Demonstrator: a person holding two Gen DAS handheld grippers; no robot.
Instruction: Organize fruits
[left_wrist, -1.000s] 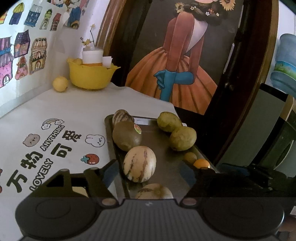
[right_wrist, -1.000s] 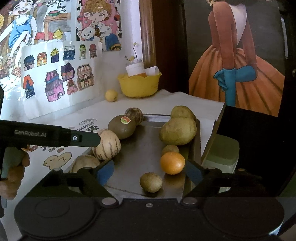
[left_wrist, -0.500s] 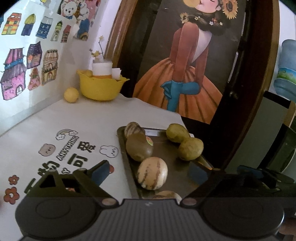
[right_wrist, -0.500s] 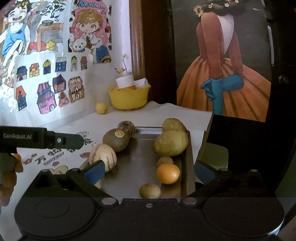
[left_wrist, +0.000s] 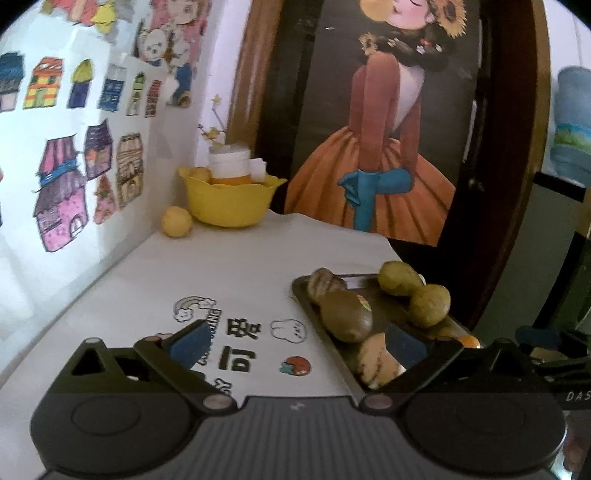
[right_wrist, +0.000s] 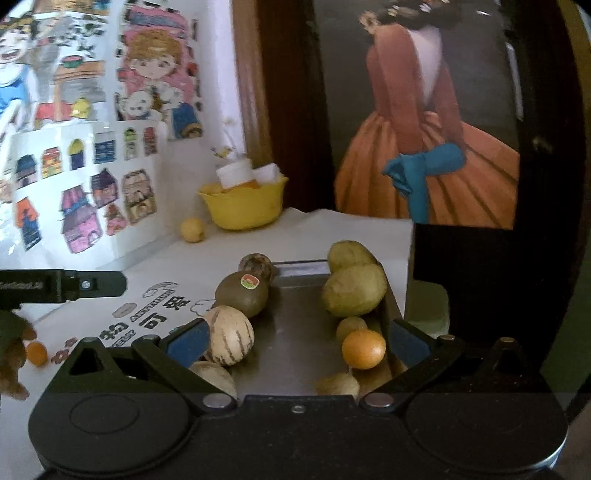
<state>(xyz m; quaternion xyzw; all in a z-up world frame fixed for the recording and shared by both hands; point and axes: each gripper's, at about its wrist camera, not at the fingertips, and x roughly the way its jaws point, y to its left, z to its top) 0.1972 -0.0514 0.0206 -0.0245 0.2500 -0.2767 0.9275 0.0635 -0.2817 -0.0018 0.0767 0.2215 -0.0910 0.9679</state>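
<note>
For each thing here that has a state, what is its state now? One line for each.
Left tool: open, just widened, nothing between its jaws.
Right tool: open, just widened, holds nothing.
Tray: on the table, fruit in two rows.
Kiwi: on the tray, sticker up.
Orange: on the tray, free.
Yellow bowl: upright, holds a cup.
Lemon: on the table beside the bowl.

Worktop (left_wrist: 236, 266) under a white printed cloth, set into a corner. Along its left edge, a white wall (left_wrist: 173, 122) hung with coloured drawings of houses (left_wrist: 62, 192) and cartoon children (right_wrist: 159, 74). Beyond the far edge, a tall dark-framed painting (left_wrist: 373, 147) of a figure in an orange dress. Blue water jug (left_wrist: 572, 122) off to the right. Soft daylight from the left.
</note>
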